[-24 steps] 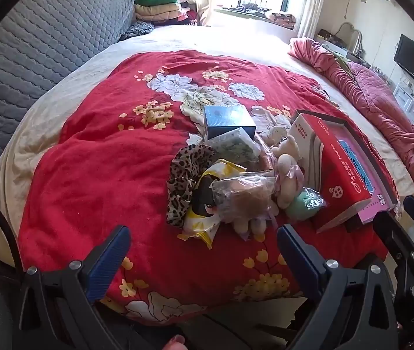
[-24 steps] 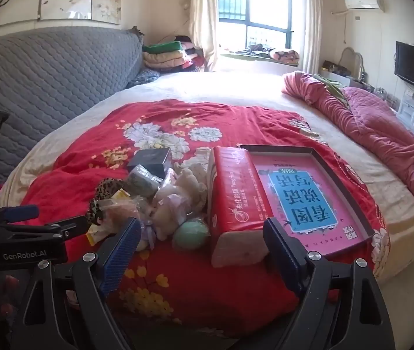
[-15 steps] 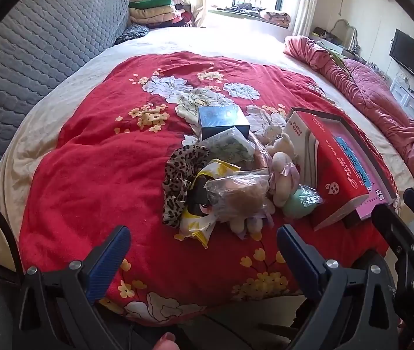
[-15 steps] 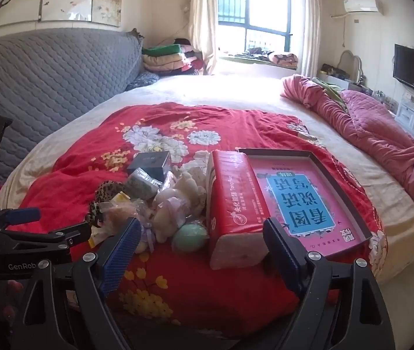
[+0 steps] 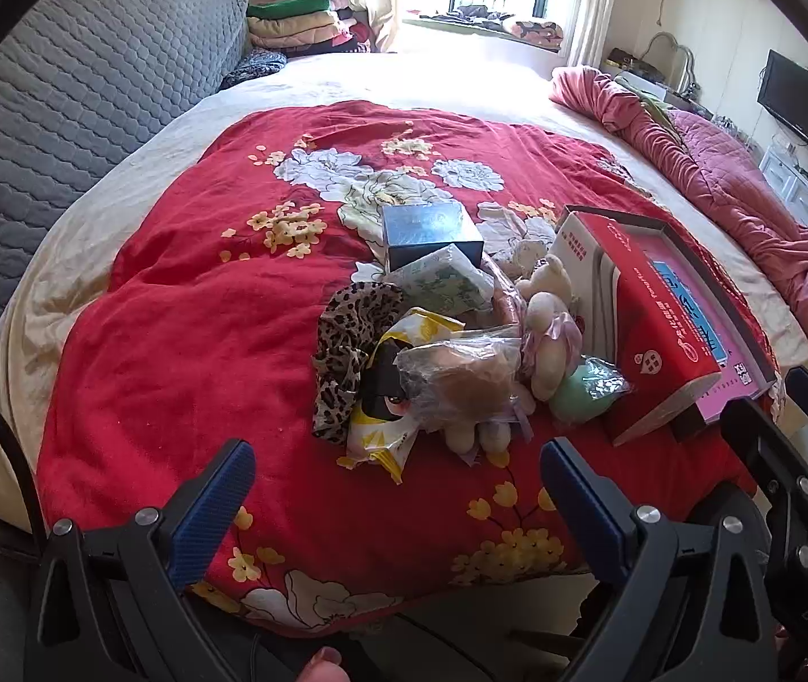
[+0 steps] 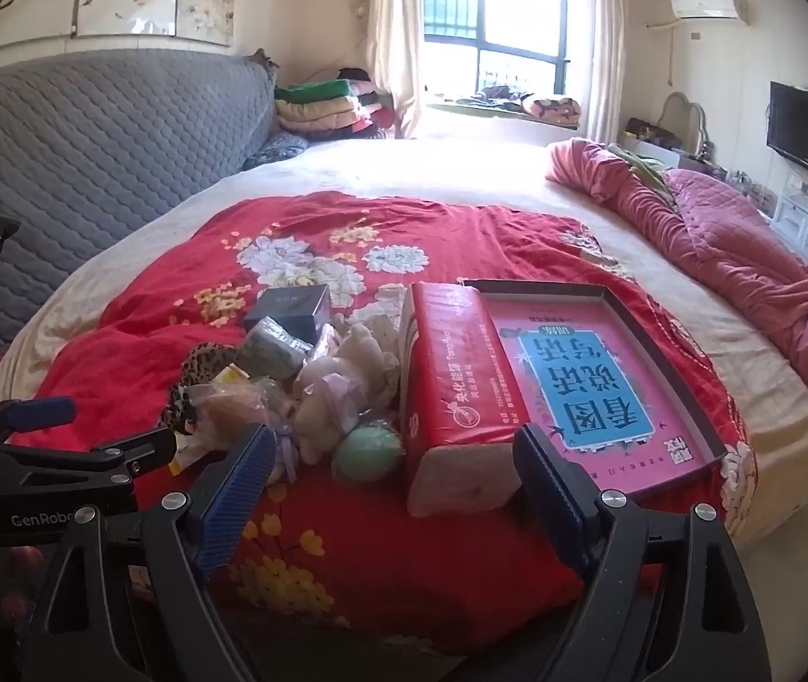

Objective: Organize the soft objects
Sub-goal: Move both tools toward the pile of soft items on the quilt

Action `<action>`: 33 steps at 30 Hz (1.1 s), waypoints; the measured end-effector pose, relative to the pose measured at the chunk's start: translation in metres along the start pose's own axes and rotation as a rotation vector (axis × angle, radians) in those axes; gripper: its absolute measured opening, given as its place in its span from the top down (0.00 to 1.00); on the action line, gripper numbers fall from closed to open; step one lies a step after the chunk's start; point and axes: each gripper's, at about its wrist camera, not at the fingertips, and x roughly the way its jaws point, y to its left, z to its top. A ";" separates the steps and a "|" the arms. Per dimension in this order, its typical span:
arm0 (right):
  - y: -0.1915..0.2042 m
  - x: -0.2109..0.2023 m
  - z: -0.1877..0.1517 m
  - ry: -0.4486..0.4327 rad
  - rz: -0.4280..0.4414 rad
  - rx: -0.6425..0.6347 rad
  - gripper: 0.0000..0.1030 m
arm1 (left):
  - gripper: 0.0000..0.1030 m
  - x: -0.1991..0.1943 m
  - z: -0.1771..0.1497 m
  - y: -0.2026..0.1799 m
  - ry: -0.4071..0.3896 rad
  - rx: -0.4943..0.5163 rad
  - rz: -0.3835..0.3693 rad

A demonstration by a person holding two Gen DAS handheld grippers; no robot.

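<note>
Bedroom, red floral blanket (image 5: 187,352) on the bed, soft stuff piled mid-blanket.
Plush toys (image 5: 546,329), a leopard-print cloth (image 5: 347,341) and a green ball (image 6: 369,450) sit bunched just left of the red tissue pack (image 6: 455,381) and pink box (image 6: 591,381); left tongs (image 5: 398,503) and right tongs (image 6: 392,491) both hang wide apart, holding nothing.

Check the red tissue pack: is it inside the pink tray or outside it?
Outside. The red tissue pack lies on the red blanket, along the pink tray's left rim, not in its pink bottom.
</note>
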 end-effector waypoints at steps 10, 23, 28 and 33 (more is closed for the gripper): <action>0.000 0.000 0.000 0.000 -0.004 -0.001 0.16 | 0.02 0.001 -0.001 -0.001 0.007 0.008 -0.002; -0.003 0.002 -0.001 0.004 -0.013 0.003 0.16 | 0.02 0.003 -0.003 -0.001 0.014 0.010 -0.004; -0.003 0.002 -0.001 0.004 -0.014 0.002 0.16 | 0.02 0.004 -0.004 -0.002 0.013 0.011 -0.007; -0.004 0.002 -0.001 0.006 -0.013 0.004 0.16 | 0.02 0.005 -0.003 -0.003 0.016 0.012 -0.013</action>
